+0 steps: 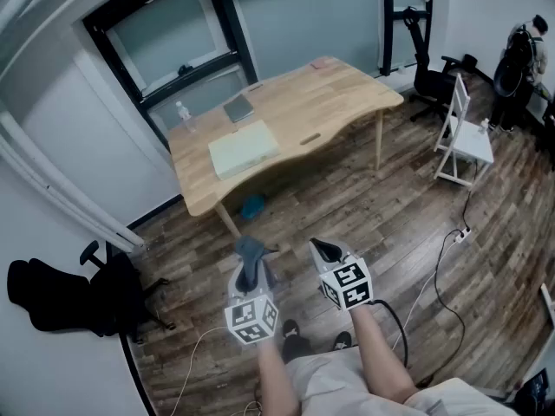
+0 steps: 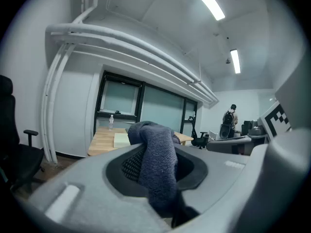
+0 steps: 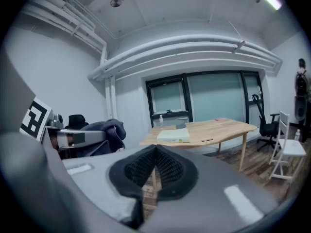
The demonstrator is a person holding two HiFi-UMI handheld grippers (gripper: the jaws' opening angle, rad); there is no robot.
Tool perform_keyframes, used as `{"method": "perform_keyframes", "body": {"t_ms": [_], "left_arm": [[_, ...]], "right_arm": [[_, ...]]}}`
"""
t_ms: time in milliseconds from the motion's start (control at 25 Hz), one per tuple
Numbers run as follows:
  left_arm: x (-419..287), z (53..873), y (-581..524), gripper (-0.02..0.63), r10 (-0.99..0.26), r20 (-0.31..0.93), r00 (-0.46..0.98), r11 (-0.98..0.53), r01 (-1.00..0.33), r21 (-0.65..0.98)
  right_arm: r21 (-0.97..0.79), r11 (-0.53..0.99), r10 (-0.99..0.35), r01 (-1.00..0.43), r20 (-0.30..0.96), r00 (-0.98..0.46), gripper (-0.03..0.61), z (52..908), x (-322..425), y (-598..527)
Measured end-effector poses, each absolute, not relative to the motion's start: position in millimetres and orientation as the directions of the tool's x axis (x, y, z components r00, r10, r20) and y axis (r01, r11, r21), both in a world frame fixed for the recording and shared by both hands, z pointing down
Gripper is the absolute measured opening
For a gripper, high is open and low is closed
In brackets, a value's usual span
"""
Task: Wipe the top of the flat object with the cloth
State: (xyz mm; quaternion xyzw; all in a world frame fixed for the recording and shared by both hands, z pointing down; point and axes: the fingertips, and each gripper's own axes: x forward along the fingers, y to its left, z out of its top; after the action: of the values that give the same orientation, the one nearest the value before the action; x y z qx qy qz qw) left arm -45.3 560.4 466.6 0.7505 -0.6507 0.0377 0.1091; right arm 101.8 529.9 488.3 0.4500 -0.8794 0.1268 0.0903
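Pale flat pad (image 1: 244, 148) lies on the left part of the wooden table (image 1: 347, 102), well apart from both grippers. Grey notebook (image 1: 238, 108) just behind it, water bottle (image 1: 181, 111) near the back-left corner.

Dark blue-grey cloth (image 1: 250, 247) clamped in the left gripper (image 1: 251, 265), bunched above the jaws.

Right gripper (image 1: 325, 250) beside it: jaws together, nothing between. Both over plank floor (image 1: 390, 224).

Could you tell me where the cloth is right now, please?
The cloth is clamped in the left gripper, at the head view's lower middle, over the floor and well short of the table.
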Motion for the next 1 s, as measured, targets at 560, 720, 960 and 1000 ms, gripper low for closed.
{"method": "perform_keyframes", "body": {"t_ms": [560,720,960,1000], "left_arm": [[-21,477,561,0.101,-0.963,0.225,0.151,-0.138,-0.988,0.069],[-41,477,557,0.101,-0.969,0.214,0.121,-0.109,-0.992,0.066],[-48,462,510,0.101,-0.974,0.183,0.135,-0.124,-0.990,0.070],[-48,461,501,0.101,-0.973,0.183,0.141,-0.129,-0.989,0.072]], "right_arm": [[-0.201,0.566,-0.763,-0.800,0.240,-0.600,0.000,495,123,517],[-0.261,0.571,-0.748,-0.779,0.225,-0.624,0.000,498,117,509],[-0.253,0.564,-0.753,-0.786,0.232,-0.615,0.000,493,115,468],[-0.251,0.564,-0.754,-0.787,0.232,-0.614,0.000,490,115,461]]}}
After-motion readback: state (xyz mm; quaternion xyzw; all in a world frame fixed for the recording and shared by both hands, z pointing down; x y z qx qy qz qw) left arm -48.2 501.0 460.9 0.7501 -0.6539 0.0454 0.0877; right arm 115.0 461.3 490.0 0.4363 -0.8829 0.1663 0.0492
